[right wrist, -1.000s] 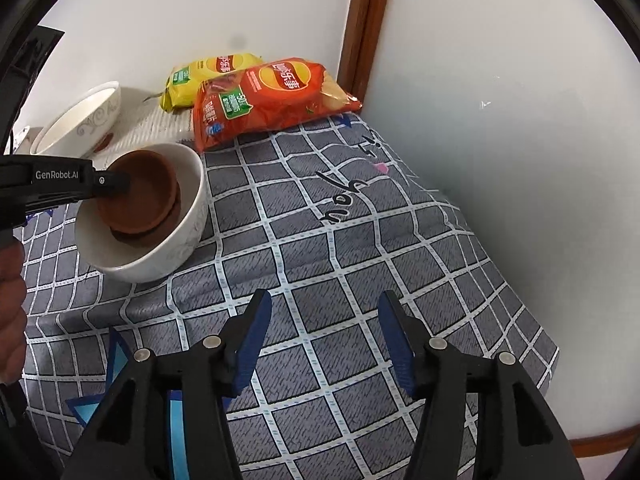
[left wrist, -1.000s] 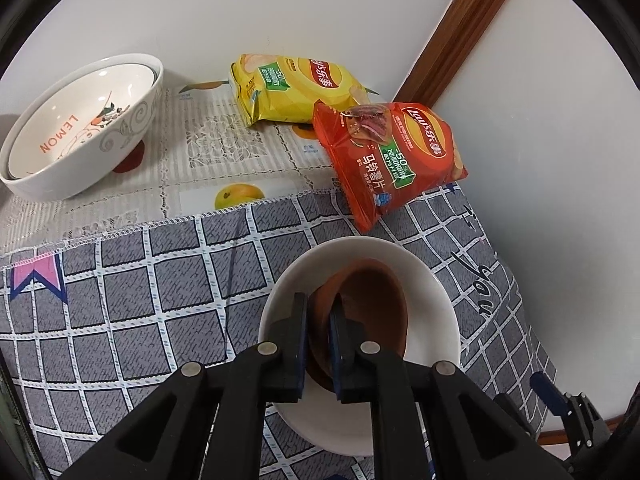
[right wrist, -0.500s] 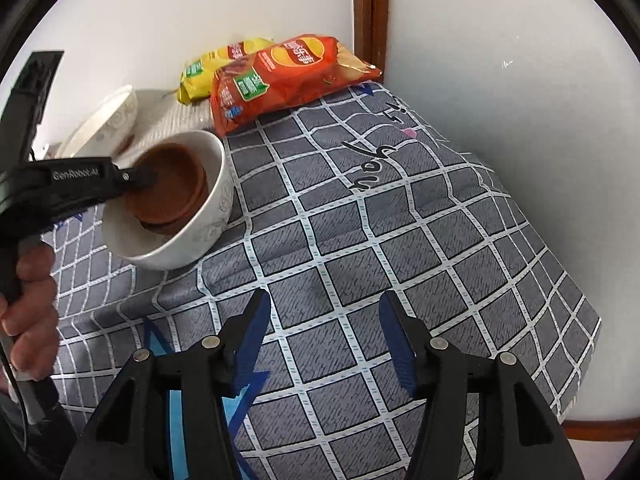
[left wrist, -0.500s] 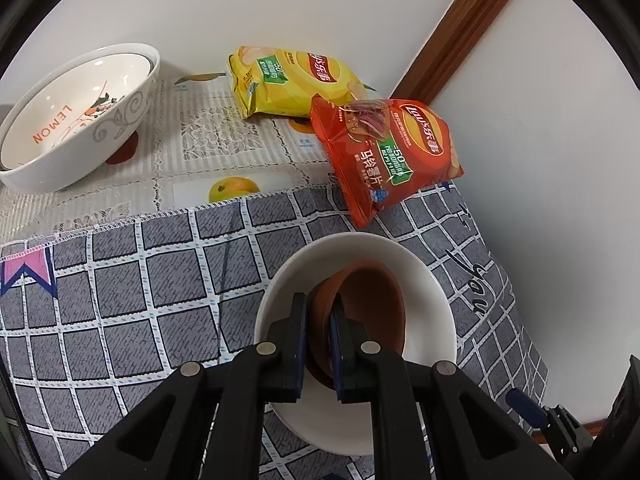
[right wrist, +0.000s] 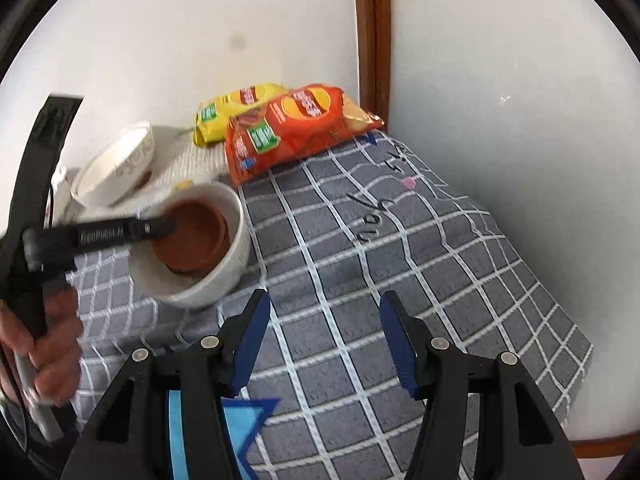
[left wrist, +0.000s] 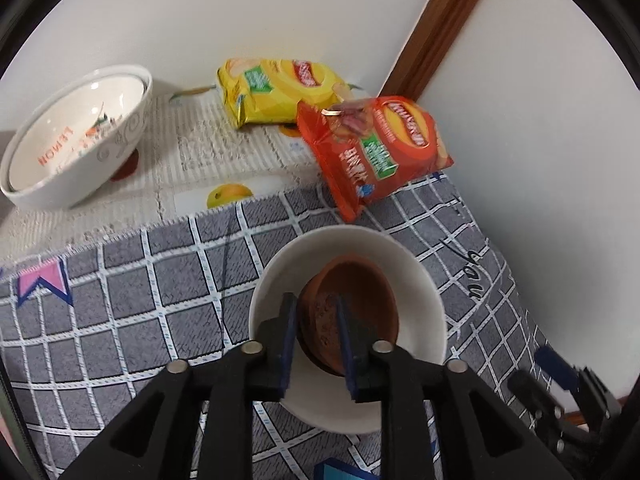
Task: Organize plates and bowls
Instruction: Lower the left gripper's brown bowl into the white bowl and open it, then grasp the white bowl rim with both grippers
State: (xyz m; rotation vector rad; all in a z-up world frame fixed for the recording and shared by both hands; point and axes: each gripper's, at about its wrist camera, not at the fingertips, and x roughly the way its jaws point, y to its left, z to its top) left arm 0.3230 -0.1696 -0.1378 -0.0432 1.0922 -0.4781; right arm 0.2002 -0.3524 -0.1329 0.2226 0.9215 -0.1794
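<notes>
A small brown bowl (left wrist: 360, 300) sits tilted inside a white bowl (left wrist: 420, 300) on the grey checked cloth. My left gripper (left wrist: 316, 312) reaches into the white bowl, its jaws opening, with the brown bowl's near rim between the blue pads and a gap showing on each side. The right wrist view shows the same brown bowl (right wrist: 192, 236) in the white bowl (right wrist: 224, 276), with the left gripper (right wrist: 160, 226) coming in from the left. My right gripper (right wrist: 324, 320) hangs open above bare cloth, holding nothing.
A stack of white "LEMON" bowls (left wrist: 76, 136) stands tilted at the back left on a lace mat. A yellow chip bag (left wrist: 280, 92) and a red chip bag (left wrist: 376, 148) lie at the back by the wall corner. A hand (right wrist: 48, 344) holds the left gripper's handle.
The left gripper's jaws, earlier clamped on the brown bowl's rim, have spread apart. The right gripper has lifted slightly and rolled, still open.
</notes>
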